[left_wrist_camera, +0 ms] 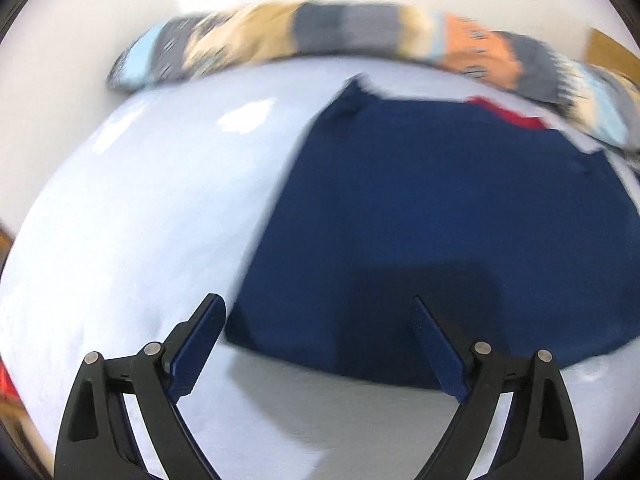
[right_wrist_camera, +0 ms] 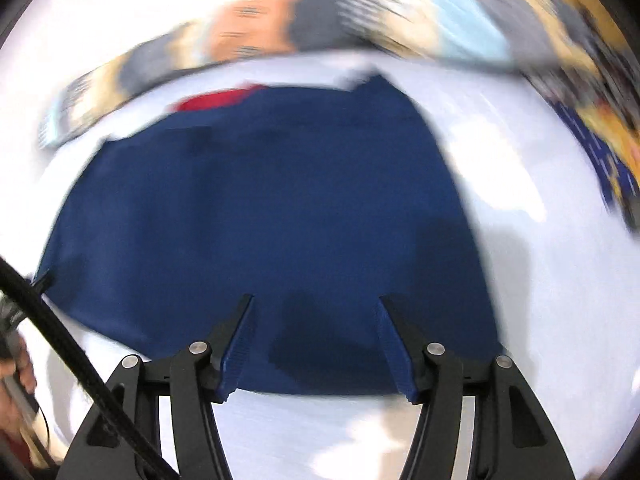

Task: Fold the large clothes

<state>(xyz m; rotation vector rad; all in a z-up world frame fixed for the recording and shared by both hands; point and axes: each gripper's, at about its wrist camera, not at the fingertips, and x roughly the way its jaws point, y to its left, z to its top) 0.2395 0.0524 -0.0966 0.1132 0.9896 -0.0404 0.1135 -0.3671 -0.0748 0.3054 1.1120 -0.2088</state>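
On the white sheet point(left_wrist_camera: 132, 208) before us the navy garment point(left_wrist_camera: 440, 208) lies flat, its red collar point(left_wrist_camera: 508, 114) toward the patterned blanket point(left_wrist_camera: 360, 36), while our left tongs point(left_wrist_camera: 316, 306) and right tongs point(right_wrist_camera: 316, 304) hover spread wide and holding nothing over its near hem.

**Both grippers spread, holding nothing**

The left gripper point(left_wrist_camera: 316, 300) has its blue-padded fingers point(left_wrist_camera: 196, 348) set wide apart. The right gripper point(right_wrist_camera: 316, 300) likewise has its fingers point(right_wrist_camera: 240, 344) parted, with nothing between them. Both views are motion-blurred.
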